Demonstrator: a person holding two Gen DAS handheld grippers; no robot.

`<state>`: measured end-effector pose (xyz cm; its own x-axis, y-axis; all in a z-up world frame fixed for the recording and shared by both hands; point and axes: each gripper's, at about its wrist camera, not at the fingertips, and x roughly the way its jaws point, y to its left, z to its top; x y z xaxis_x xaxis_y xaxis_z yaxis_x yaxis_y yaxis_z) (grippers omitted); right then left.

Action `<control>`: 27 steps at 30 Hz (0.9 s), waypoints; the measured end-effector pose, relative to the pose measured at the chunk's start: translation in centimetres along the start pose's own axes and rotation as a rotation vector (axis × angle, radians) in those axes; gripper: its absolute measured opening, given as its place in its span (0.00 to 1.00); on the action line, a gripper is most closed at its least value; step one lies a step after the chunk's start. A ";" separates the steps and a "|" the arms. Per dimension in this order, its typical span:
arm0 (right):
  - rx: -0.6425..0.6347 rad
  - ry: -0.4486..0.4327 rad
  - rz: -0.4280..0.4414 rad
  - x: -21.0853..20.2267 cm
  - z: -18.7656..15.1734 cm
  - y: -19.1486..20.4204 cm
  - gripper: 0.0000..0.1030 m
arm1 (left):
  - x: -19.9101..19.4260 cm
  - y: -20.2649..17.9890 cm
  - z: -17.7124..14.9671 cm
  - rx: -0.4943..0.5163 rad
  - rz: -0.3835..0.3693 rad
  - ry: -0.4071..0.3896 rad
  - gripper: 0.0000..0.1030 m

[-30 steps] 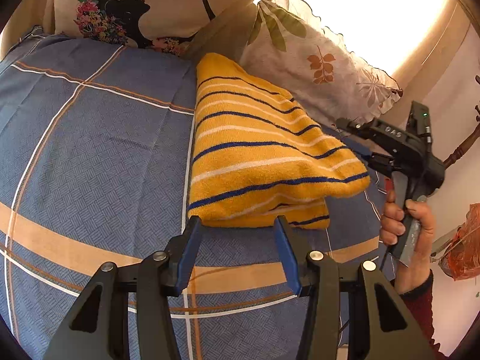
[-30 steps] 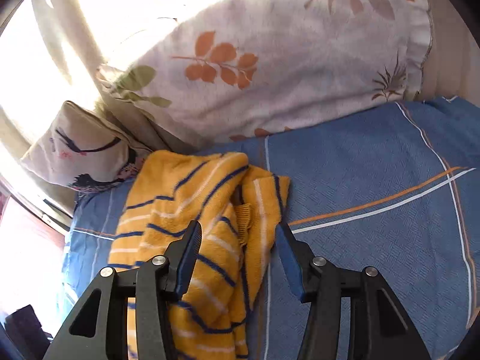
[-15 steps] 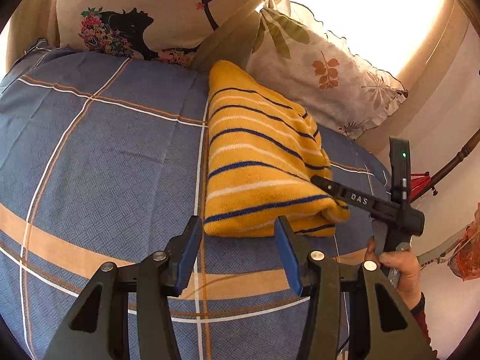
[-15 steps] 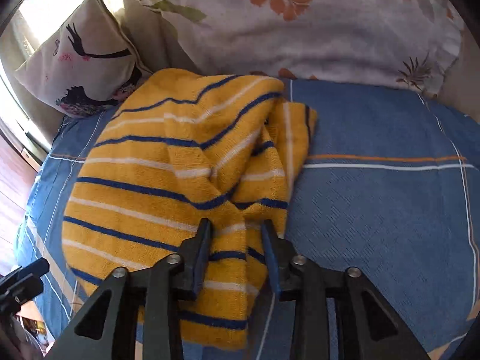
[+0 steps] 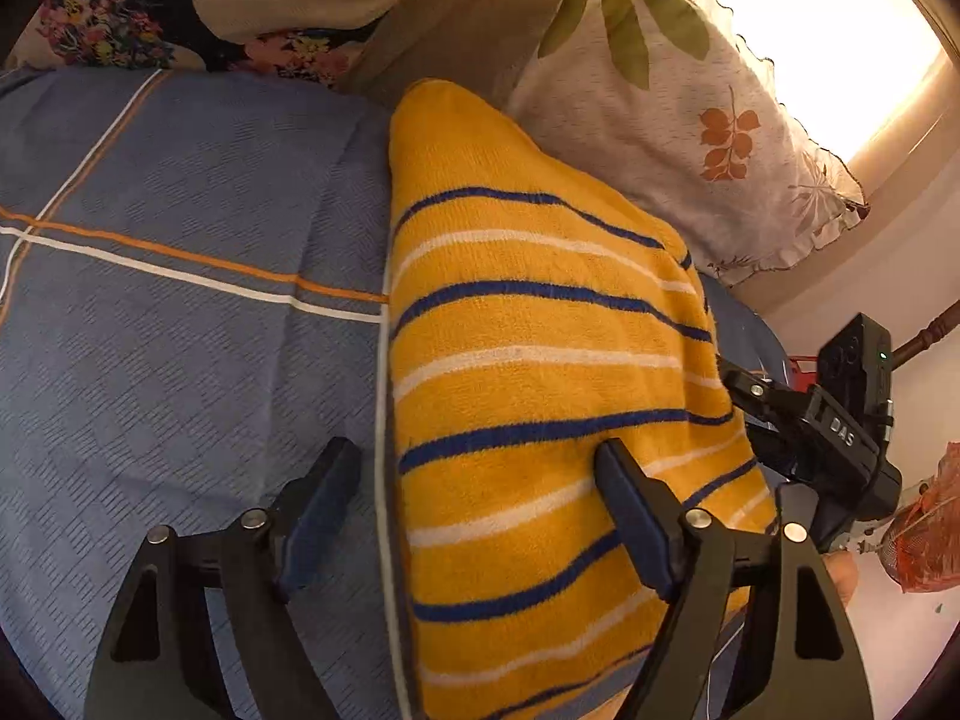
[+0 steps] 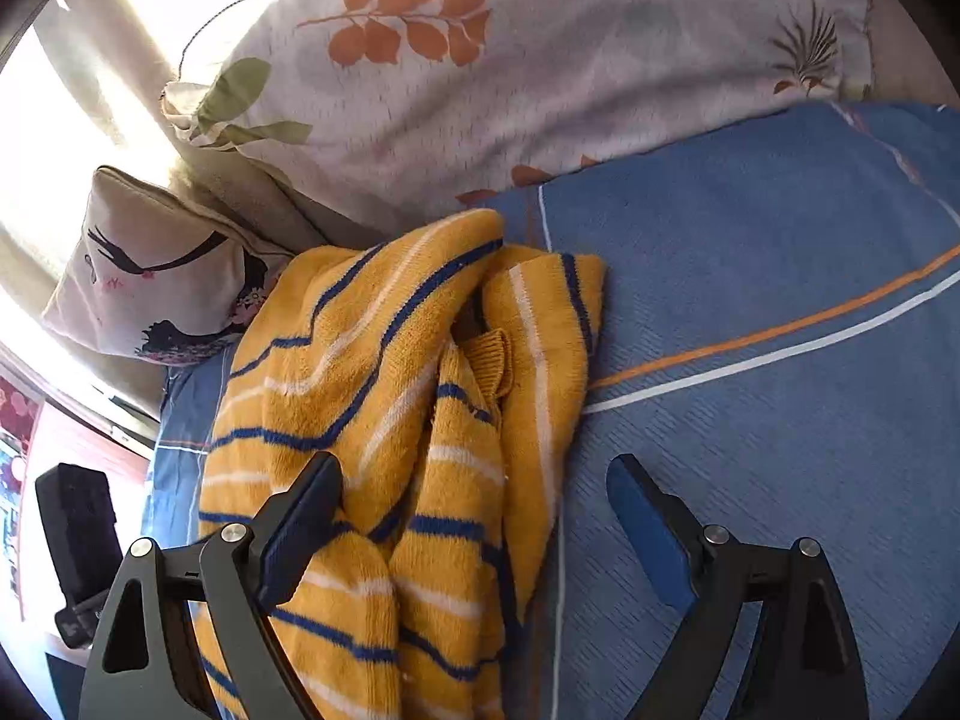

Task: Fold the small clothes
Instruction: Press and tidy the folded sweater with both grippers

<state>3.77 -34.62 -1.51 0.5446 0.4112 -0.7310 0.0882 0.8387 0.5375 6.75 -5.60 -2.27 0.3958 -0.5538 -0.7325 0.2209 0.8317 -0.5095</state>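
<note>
A yellow knit sweater (image 5: 540, 372) with blue and white stripes lies folded on the blue bedspread (image 5: 180, 360). My left gripper (image 5: 474, 498) is open and straddles the sweater's near left edge, one finger on the bedspread, the other on the sweater. In the right wrist view the sweater (image 6: 384, 420) shows its bunched open side with a ribbed cuff. My right gripper (image 6: 474, 516) is open wide over the sweater's right edge, its left finger on the fabric. The right gripper also shows in the left wrist view (image 5: 804, 420), at the sweater's right side.
A leaf-print pillow (image 5: 690, 120) and a pillow with a black figure (image 6: 156, 276) lean behind the sweater. The leaf pillow (image 6: 540, 60) fills the back of the right wrist view. A red mesh bag (image 5: 930, 528) hangs off the bed at right.
Both grippers have moved in close over the sweater. The right gripper, nearly shut on the fabric half a second ago, now stands wide open.
</note>
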 end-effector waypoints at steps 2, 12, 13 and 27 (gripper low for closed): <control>0.025 0.023 0.071 1.8 0.8 0.1 0.60 | -0.2 -1.0 0.3 0.021 -0.050 0.046 0.47; -0.057 -0.031 0.004 0.1 -0.5 1.4 0.51 | -3.7 -3.8 -0.3 0.160 0.168 0.012 0.50; -0.060 -0.027 -0.024 0.3 -0.8 1.0 0.58 | -3.0 -3.4 -1.0 0.164 0.196 0.033 0.50; -0.144 -0.062 0.223 -3.7 -4.0 7.4 0.59 | -7.4 -2.0 -7.4 0.035 0.149 -0.031 0.53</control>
<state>-0.94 -28.56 3.51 0.5874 0.5728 -0.5717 -0.1570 0.7737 0.6138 -3.18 -3.43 0.80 0.4534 -0.4230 -0.7845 0.1886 0.9058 -0.3794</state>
